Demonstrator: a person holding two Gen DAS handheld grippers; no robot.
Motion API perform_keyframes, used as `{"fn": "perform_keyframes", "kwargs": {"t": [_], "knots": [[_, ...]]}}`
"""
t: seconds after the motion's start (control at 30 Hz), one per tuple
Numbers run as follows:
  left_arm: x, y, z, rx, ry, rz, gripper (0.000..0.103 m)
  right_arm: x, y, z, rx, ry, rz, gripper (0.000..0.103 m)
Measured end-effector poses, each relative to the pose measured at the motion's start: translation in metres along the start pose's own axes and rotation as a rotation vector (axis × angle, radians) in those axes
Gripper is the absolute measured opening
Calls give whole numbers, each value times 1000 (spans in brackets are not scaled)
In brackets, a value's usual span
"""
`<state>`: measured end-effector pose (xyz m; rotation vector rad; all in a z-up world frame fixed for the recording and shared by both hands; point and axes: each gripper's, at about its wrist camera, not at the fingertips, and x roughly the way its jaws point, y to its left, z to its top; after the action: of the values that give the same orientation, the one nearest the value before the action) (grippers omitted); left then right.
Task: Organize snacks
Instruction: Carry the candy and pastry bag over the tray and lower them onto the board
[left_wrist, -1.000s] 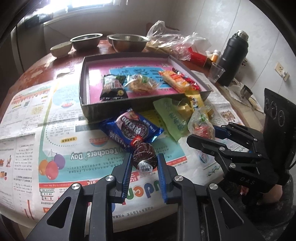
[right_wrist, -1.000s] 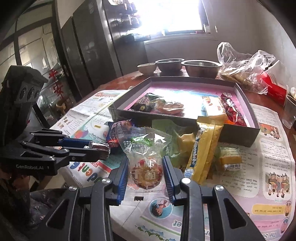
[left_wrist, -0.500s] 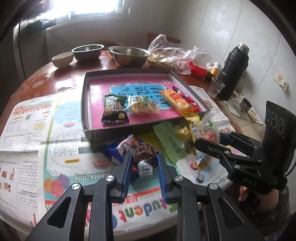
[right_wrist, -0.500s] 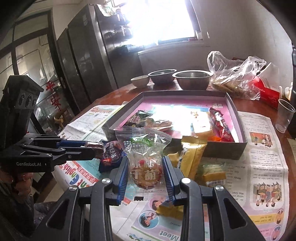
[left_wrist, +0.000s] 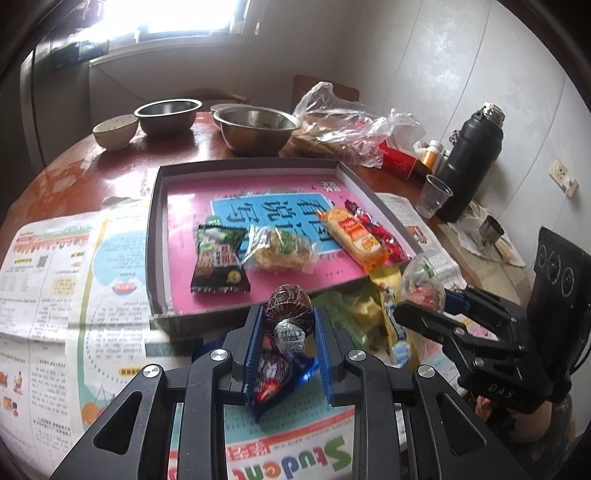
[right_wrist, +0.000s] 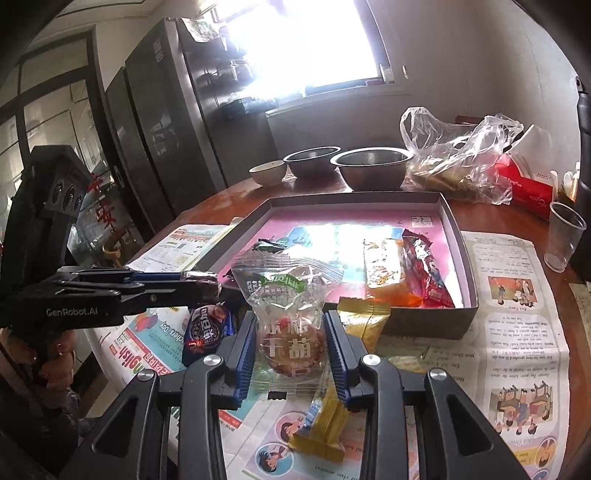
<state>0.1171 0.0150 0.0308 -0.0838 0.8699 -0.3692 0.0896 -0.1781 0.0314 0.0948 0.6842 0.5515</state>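
Two snacks are mid-carry, the left gripper (left_wrist: 288, 332) clamped on a chocolate cake (left_wrist: 287, 306) and the right gripper (right_wrist: 291, 350) on a clear-wrapped biscuit (right_wrist: 291, 332); next, probably, lowering both into the box (left_wrist: 157, 236) ahead.

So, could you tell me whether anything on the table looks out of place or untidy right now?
Yes. Several snacks lie in a loose heap on the newspaper outside the box: a blue cookie pack and yellow packets, some overlapping. Nothing looks spilled or damaged.
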Motion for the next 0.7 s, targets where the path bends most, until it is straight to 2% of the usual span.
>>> {"fn": "perform_keyframes", "kwargs": {"t": [0.23,0.7], "knots": [[20,4,15,-17,1,1,28,-1,-8,5,14,-13,-12,36],[50,15,22,-48,20,16,28,8,-22,25,43,-39,-31,36]]}}
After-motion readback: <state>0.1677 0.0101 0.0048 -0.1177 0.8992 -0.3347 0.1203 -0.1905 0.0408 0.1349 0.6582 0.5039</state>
